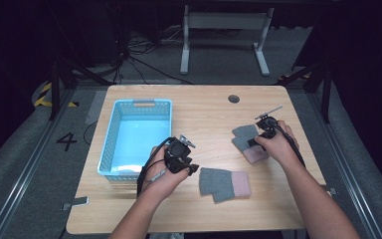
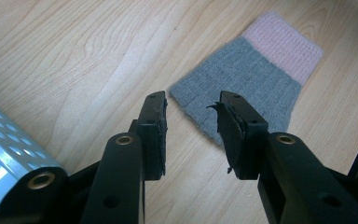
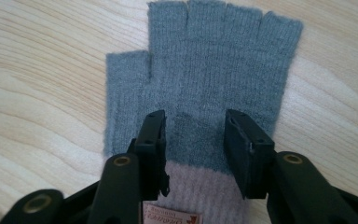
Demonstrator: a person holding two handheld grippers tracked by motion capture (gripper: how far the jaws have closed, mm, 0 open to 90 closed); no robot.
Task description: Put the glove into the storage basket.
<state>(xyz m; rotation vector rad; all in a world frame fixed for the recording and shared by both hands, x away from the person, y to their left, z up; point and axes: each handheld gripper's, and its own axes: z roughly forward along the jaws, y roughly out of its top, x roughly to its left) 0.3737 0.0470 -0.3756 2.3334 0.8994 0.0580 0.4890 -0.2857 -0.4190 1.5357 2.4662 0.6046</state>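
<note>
— Starting at the left, what sits there?

— A blue basket (image 1: 110, 144) on the wooden table (image 1: 204, 107). Just right of it the left gripper (image 1: 192, 168) hovers with its jaws partly apart and nothing between them.

— And ahead of those jaws?

— A grey glove with a pink cuff (image 1: 224, 183), lying flat near the table's front edge, just beside the gripper (image 2: 191, 133).

— Further right?

— A second grey fingerless glove (image 1: 246, 141) lies flat, well apart from the basket. The right gripper (image 3: 193, 151) stands above its palm, jaws spread wide, not pinching the knit; a label (image 3: 170, 217) shows on its pink cuff.
</note>
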